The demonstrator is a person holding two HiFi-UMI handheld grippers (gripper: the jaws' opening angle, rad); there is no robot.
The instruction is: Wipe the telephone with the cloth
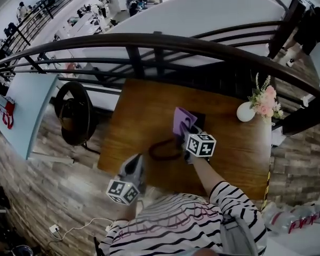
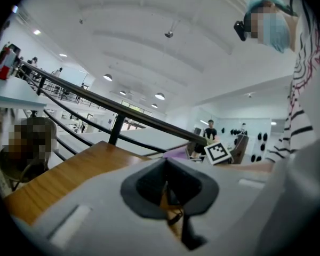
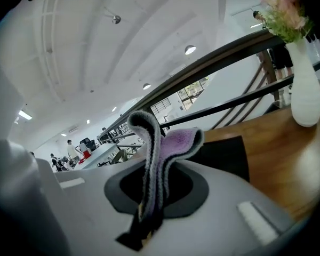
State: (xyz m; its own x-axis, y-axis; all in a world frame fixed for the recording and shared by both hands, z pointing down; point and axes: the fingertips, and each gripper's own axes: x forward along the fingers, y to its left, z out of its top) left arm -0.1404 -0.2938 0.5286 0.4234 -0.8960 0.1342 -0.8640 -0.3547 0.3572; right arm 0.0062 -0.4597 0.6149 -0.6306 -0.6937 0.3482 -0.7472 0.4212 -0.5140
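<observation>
Item, telephone (image 1: pixel 199 118): a flat black unit lying on the wooden table (image 1: pixel 144 116), which we find partly covered on its left by the purple cloth (image 3: pixel 168 145). A fold of the cloth is pinched between the jaws of the right gripper (image 1: pixel 191 136), a hold we judge suited to dragging it over the telephone's face. A dark looped cord (image 1: pixel 162 151) lies just beside, nearer us. The left gripper (image 2: pixel 170 191) hangs by the table's near left corner, jaws pressed together on nothing, in our judgement kept clear of the wiping. A white vase (image 3: pixel 303 89) of flowers stands well apart, before the railing (image 1: pixel 149 40).
</observation>
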